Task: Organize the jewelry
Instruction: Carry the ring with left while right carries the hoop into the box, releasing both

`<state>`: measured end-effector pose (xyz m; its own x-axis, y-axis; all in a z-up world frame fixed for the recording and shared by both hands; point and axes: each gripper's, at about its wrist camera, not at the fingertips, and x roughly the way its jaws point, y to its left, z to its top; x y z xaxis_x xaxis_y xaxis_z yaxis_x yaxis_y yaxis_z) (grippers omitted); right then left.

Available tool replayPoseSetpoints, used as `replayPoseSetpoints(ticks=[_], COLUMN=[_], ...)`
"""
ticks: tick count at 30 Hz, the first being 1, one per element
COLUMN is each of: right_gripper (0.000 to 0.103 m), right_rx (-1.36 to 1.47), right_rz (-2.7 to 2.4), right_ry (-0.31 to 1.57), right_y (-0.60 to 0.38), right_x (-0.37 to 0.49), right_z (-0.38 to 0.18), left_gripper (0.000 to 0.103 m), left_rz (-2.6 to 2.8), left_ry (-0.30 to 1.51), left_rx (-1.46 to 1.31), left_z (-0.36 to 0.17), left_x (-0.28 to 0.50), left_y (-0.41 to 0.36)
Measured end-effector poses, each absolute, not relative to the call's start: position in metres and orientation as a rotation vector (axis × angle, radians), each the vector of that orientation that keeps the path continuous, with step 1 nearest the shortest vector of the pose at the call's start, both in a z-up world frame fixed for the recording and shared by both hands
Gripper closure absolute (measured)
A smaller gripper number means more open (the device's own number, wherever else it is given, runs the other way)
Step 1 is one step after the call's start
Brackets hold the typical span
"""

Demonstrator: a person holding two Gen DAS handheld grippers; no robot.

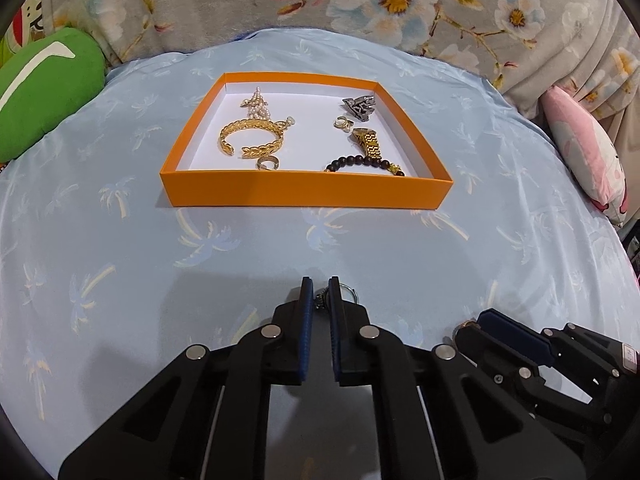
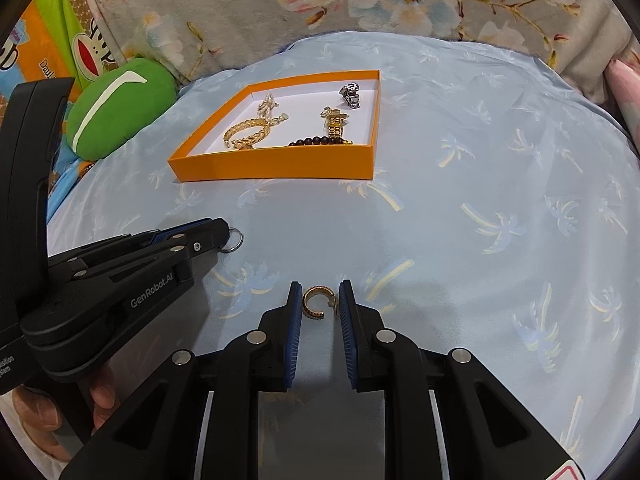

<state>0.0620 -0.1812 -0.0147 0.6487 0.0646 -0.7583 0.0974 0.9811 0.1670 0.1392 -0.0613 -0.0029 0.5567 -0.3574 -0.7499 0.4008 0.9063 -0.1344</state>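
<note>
An orange tray [image 1: 304,193] with a white floor sits on the blue palm-print sheet; it also shows in the right wrist view [image 2: 276,167]. It holds a gold cuff [image 1: 250,136], pearls [image 1: 260,106], rings [image 1: 344,122], a gold watch [image 1: 366,142], a black bead bracelet [image 1: 364,163] and a silver piece [image 1: 359,106]. My left gripper [image 1: 320,294] is nearly shut on a silver ring [image 2: 234,239] near the front of the sheet. My right gripper [image 2: 320,300] is open around a gold open ring [image 2: 316,302] lying on the sheet; the pads stand apart from it.
A green cushion [image 1: 44,88] lies at the left of the tray and a pink plush [image 1: 588,152] at the right. A floral blanket [image 1: 360,4] runs behind the sheet. The right gripper's body [image 1: 560,360] is close to the left gripper's right side.
</note>
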Motion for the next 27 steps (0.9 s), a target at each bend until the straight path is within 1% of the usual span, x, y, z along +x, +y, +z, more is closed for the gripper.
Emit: replayPoseSetpoints(ticks=[9,15,21,27], right_gripper=[0.086,0.086,0.086,0.086], right_rx=[0.209,0.214,0.183,0.202], right_rz=[-0.017,0.002,-0.001,0.005], right_ry=[0.843,0.803,0.760,0.745], right_y=[-0.184,-0.187,-0.196,-0.206], right_x=[0.060,0.068,0.102,0.157], right_z=[-0.010,0.007,0.031,0.040], left_gripper=[0.097,0.097,0.097,0.097], left_rz=[-0.447,-0.448,-0.418,-0.381], left_ry=[0.846,0.814,0.772,0.738], left_rx=[0.052,0.020,0.015,0.009], left_z=[0.003,0.022,0.044,0.059], left_x=[0.129,0.131,0.158,0.208], left_y=[-0.056,-0.048,-0.040,-0.042])
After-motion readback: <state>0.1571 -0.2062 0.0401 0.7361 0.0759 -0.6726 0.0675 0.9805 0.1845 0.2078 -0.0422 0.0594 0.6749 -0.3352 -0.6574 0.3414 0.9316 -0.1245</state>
